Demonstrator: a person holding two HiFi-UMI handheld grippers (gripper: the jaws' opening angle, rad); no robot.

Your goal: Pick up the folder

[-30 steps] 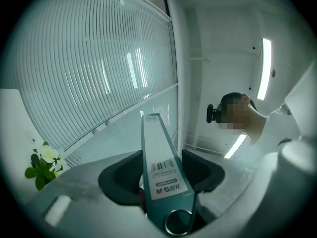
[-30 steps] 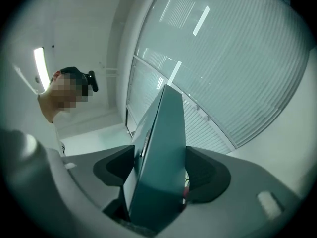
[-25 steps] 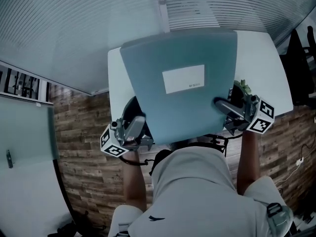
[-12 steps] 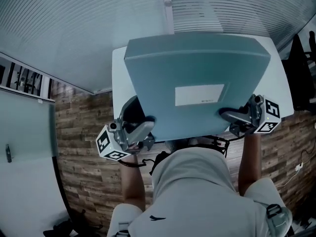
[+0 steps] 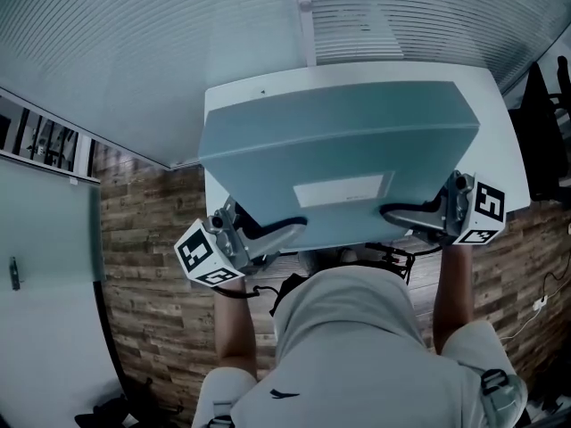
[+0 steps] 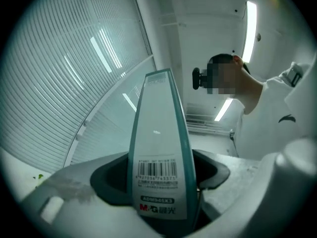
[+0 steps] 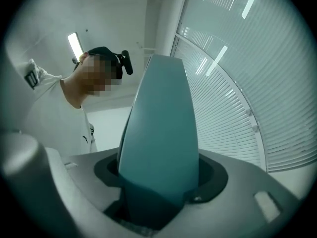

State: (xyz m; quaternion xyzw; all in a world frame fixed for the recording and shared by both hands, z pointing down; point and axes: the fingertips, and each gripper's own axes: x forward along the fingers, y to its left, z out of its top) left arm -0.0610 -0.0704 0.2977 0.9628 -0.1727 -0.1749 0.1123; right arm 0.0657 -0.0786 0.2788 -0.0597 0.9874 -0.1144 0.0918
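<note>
The folder (image 5: 339, 150) is a thick teal box file with a white label (image 5: 343, 191), held over the white table (image 5: 501, 123) and tilted with its top face toward me. My left gripper (image 5: 290, 230) clamps its near left corner. Its jaws have just been opening, with the barcoded spine (image 6: 158, 148) still filling the gap between them. My right gripper (image 5: 393, 212) clamps the near right corner. Its jaws have just been closing on the plain teal edge (image 7: 158, 133). In both gripper views the folder hides the jaw pads.
Slatted window blinds (image 5: 134, 61) run across the far side behind the table. Wood-plank floor (image 5: 152, 266) lies to the left and right of the person's torso (image 5: 348, 346). Dark objects (image 5: 546, 123) stand at the right edge, and a glass panel (image 5: 45, 239) at the left.
The folder has swung from skewed to square with the table and tipped up, so its label sits lower. The left gripper rolled and slid under the corner; the right gripper shifted right.
</note>
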